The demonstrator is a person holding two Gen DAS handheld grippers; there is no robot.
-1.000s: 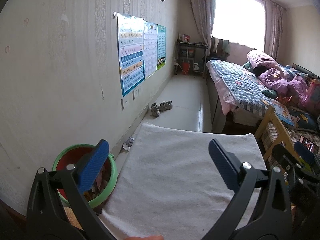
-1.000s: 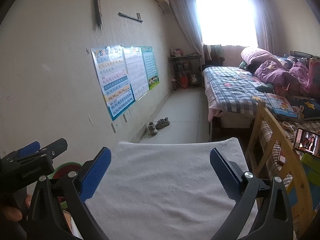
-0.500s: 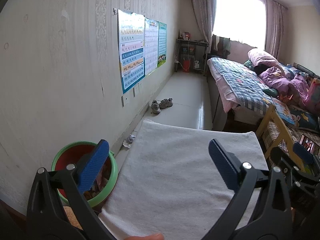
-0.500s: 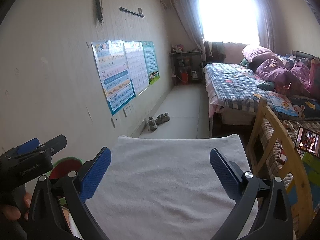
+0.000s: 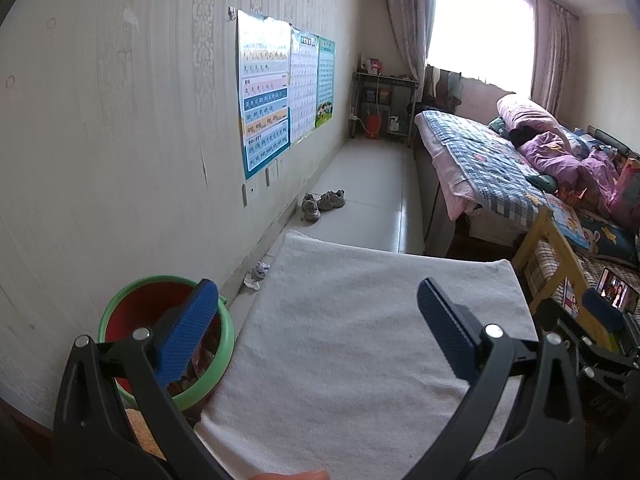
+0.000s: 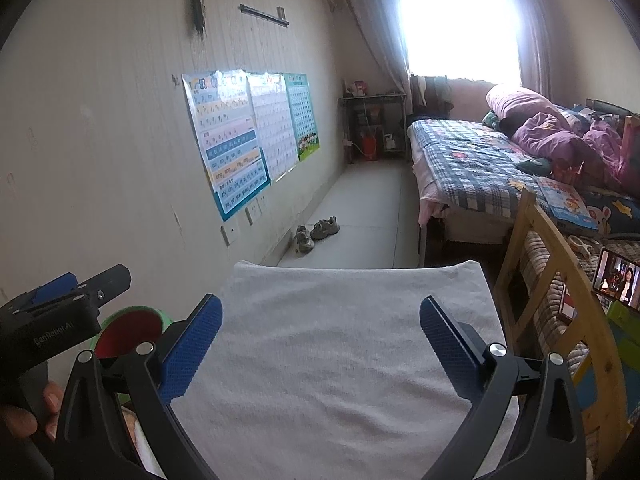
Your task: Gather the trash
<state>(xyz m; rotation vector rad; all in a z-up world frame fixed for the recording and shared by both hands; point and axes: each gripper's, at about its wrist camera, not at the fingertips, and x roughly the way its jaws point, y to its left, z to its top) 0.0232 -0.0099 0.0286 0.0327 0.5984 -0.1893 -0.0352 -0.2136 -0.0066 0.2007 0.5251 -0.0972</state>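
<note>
hovering: left gripper and right gripper both hang over a white towel spread on a flat surface, neither touching it
left gripper state: jaws spread wide, nothing between the blue pads
right gripper state: jaws spread wide too, empty — blue pads well apart
towel: bare in both views, slightly rumpled, its far edge toward 12 o'clock
bin: green-rimmed red bin on the floor at 9 o'clock of the towel, just beside its edge; scraps lie inside, partly hidden behind the left gripper's left finger
trash on floor: crumpled paper at 11 o'clock of the towel, by the base of the wall, between the bin and the shoes
shoes: a pair of shoes farther off at 12 o'clock, beside the wall
wall: three charts hang in a row
bed: bed with a checked cover at 2 o'clock, purple bedding piled on it
chair: wooden frame at 3 o'clock of the towel
phone: lit phone at 3 o'clock — propped beyond the frame
hand: fingers wrap the left gripper's handle, seen at 8 o'clock in the right wrist view
</note>
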